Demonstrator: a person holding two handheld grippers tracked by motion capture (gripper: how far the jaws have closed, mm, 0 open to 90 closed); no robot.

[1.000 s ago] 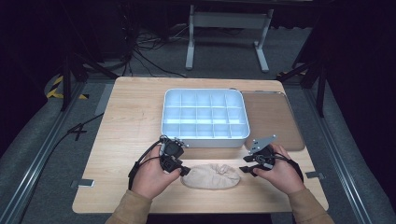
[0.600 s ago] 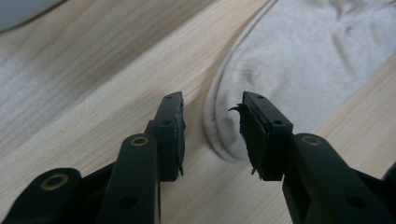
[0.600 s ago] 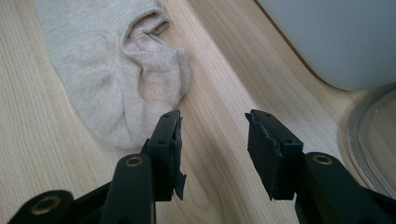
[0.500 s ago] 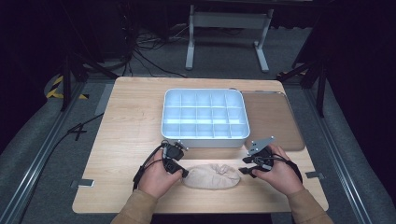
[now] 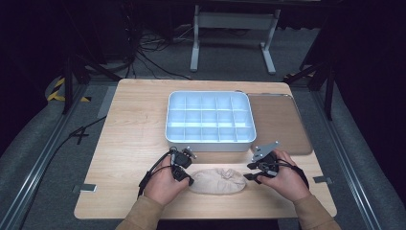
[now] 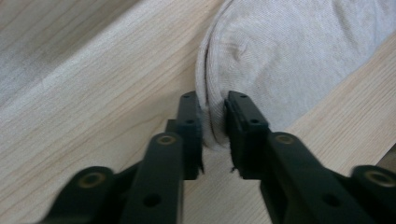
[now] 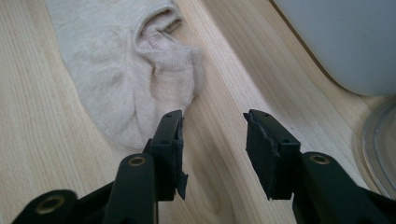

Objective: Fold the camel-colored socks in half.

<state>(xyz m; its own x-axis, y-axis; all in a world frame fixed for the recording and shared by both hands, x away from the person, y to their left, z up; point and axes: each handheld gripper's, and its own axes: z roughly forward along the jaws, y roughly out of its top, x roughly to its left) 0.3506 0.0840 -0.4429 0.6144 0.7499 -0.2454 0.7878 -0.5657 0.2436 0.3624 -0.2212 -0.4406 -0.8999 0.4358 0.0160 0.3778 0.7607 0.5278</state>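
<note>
On the tabletop (image 5: 134,120), working from the left side, the left gripper (image 5: 184,175) sits at the nine o'clock end of a beige sock (image 5: 218,180) that lies flat near the front edge, at about six o'clock from the white compartment tray (image 5: 209,120). In the left gripper view its jaws have just been closing, and they now pinch the rolled edge of the sock (image 6: 280,60) between their pads, with the cloth bunched up in the narrow gap. That end looks secured, though the sock rests wholly on the wood and nothing is lifted.

At the three o'clock end of the sock, the right gripper (image 5: 253,176) hangs just beside the cloth. In the right gripper view its jaws stand spread over bare wood; the sock's cuff (image 7: 154,60) lies at about eleven o'clock from them, near the left pad but not between the two. So that grip is not yet made.

Further right, at three o'clock from the tray, a brown mat (image 5: 277,120) lies flat.

As a judgement: one end is taken, the other remains to be caught, and whatever handling of the sock follows, be it folding or carrying toward the tray, is still ahead.
</note>
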